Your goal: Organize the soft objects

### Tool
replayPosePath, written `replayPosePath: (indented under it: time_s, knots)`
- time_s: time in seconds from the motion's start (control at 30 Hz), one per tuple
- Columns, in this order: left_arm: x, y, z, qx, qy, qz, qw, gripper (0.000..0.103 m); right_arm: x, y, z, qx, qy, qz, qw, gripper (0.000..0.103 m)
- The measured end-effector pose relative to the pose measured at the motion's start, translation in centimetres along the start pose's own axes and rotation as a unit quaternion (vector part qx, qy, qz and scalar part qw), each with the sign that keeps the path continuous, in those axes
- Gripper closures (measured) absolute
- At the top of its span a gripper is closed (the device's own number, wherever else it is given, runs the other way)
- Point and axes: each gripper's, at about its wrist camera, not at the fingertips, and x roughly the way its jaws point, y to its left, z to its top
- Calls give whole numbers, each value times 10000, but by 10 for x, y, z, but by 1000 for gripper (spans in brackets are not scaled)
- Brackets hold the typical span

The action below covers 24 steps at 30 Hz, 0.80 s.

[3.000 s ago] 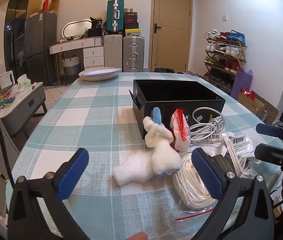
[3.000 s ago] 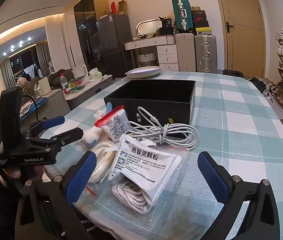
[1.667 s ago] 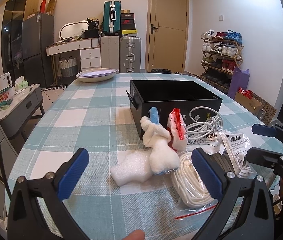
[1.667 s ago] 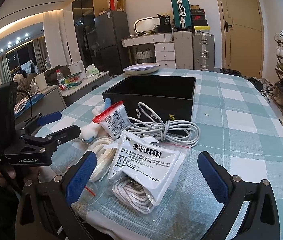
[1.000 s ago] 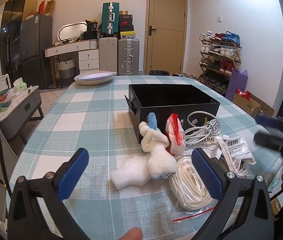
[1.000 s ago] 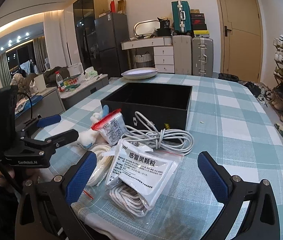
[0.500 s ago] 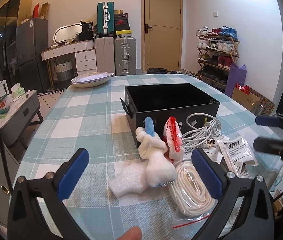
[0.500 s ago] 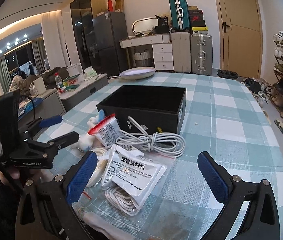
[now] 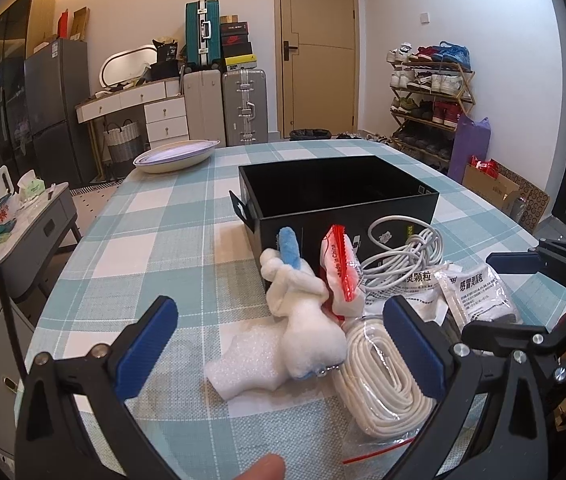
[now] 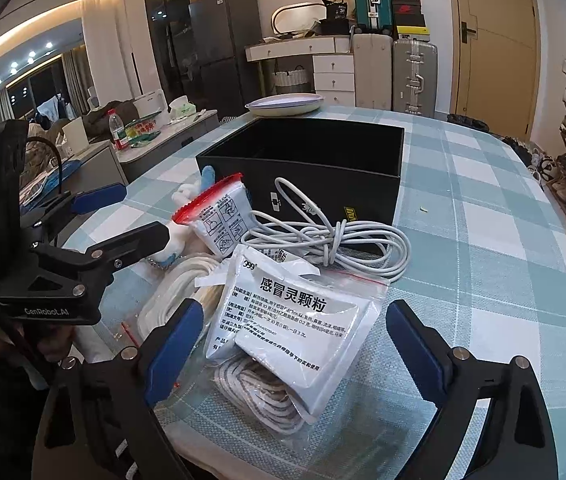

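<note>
Both tools have drawn back a little from the pile since three seconds ago; nothing on the checked surface (image 9: 155,216) has shifted. The left tool (image 9: 283,344) and right tool (image 10: 295,340) gape wide, holding nothing. The white plush toy (image 9: 307,320) lies before the black box (image 9: 339,200), touching the foam piece (image 9: 243,368) and rope coil (image 9: 379,376); medicine packets (image 10: 295,320) sit near the right tool.

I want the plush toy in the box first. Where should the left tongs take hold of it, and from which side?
Probably the narrow waist of the white plush toy, between its wide lower body and its knotted top. It lies lengthwise, pointing at the black box, so bring the open left tongs down from above, one finger each side. The foam piece and rope coil crowd its lower end.
</note>
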Motion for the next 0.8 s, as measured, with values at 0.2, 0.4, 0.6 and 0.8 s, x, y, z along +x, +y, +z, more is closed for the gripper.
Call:
replayPosePath:
  time_s: [0.2, 0.4, 0.6, 0.8]
  knots:
    - [1, 0, -1, 8, 34, 22, 10000, 0, 6, 8, 0, -212, 82, -210, 9995, 16]
    - [1, 1, -1, 7, 32, 22, 10000, 0, 2, 10, -4, -272, 32, -145, 9995, 24]
    - [0, 1, -2, -9, 25, 28, 10000, 0, -7, 6, -9, -186, -97, -37, 9998, 29]
    - [3, 6, -2, -120, 182, -48, 9998, 0, -16, 9, -10, -234, -306, 17, 9993, 30]
